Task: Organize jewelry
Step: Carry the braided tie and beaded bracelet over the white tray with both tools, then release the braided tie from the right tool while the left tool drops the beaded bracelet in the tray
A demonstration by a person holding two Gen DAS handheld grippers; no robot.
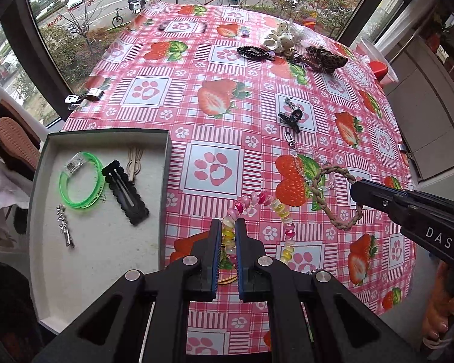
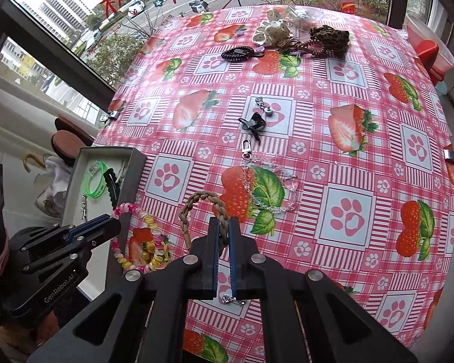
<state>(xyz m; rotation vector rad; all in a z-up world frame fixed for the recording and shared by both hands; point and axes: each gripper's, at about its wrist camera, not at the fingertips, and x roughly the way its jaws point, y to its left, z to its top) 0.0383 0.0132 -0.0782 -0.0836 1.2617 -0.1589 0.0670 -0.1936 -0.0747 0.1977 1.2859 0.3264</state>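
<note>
— Between my left gripper's (image 1: 228, 230) blue pads sits the pastel spiral-coil hair tie in pink, yellow and white (image 1: 258, 208), pinched tight, its loop hanging beyond the tips above the cloth.

— And your other hand?

— My right gripper (image 2: 223, 230) is clamped on the braided tan cord bracelet (image 2: 201, 204), which arches up out of the narrow gap. Both pieces hang near the right wall of the grey open box (image 1: 166, 181) at the table's left edge.

— How much is sorted?

— I'd judge somewhat under half. Inside the box lie a translucent green plastic bangle (image 1: 81, 181), a black scalloped snap clip (image 1: 125, 192), a small silver sparkly pin (image 1: 64, 225) and a pale wooden clip (image 1: 133, 163). Out on the pink strawberry-and-pawprint tablecloth (image 1: 214, 133) I count a clear bead chain with a silver clasp (image 2: 269, 181), a small black claw clip (image 2: 254, 122), a black coil hair tie (image 2: 239, 53), a cream dotted scrunchie (image 2: 272, 31) and a leopard-print scrunchie (image 2: 329, 40) at the far side.

— Anything readable?

— "DAS" in white on my right gripper's body seen from the left, "GenRobot.AI" on my left one seen from the right. Red characters are painted on the window; beside them I think "Happy New Year", though it's faint.
</note>
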